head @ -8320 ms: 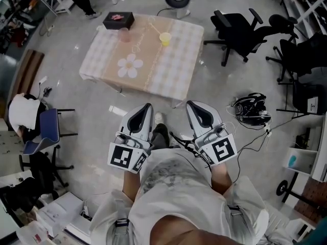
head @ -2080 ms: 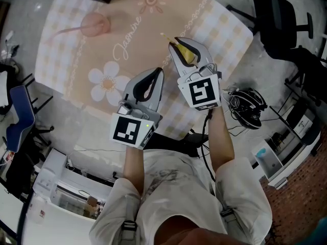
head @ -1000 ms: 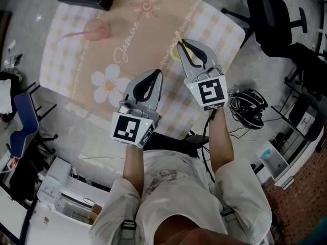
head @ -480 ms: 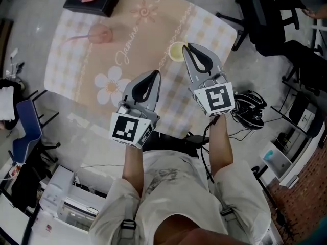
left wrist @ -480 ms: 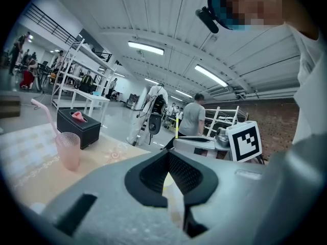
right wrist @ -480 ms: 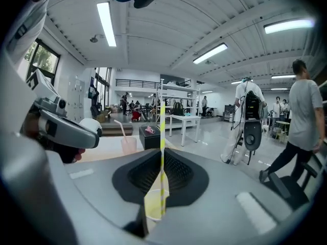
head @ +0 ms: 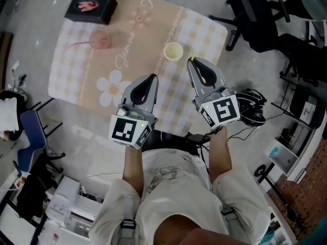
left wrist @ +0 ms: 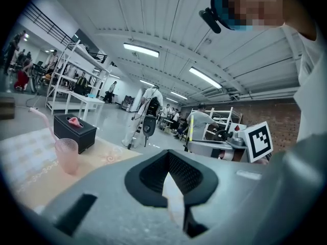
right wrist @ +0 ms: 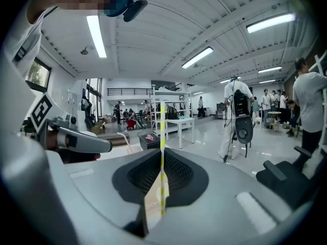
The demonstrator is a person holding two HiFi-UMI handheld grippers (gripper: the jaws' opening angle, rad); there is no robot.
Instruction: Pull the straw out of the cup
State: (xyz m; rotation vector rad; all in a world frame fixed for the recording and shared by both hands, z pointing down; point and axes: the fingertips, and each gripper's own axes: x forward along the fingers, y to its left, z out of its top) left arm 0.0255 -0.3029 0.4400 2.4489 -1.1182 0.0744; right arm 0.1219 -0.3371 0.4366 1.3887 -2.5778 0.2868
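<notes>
A yellow cup [head: 173,51] stands on the checked tablecloth [head: 76,70], with no straw showing in it. My right gripper [head: 191,61] hangs just to the cup's near right, apart from it. In the right gripper view that gripper [right wrist: 161,154] is shut on a thin yellow-and-white straw [right wrist: 162,131] that stands upright between its jaws. My left gripper [head: 152,78] hovers over the table's near edge. Its jaws are shut with nothing in them [left wrist: 167,154]. A pink cup [head: 100,40] with a pink straw stands farther left [left wrist: 67,154].
A black box [head: 90,7] lies at the table's far left corner [left wrist: 74,131]. Black office chairs [head: 255,14] stand to the right, headphones and cables [head: 251,111] lie on the floor, and a blue chair [head: 29,139] is at the left. People stand in the background.
My right gripper has drawn back from over the yellow cup toward me and upward, so the cup now shows whole. The left gripper has risen a little.
</notes>
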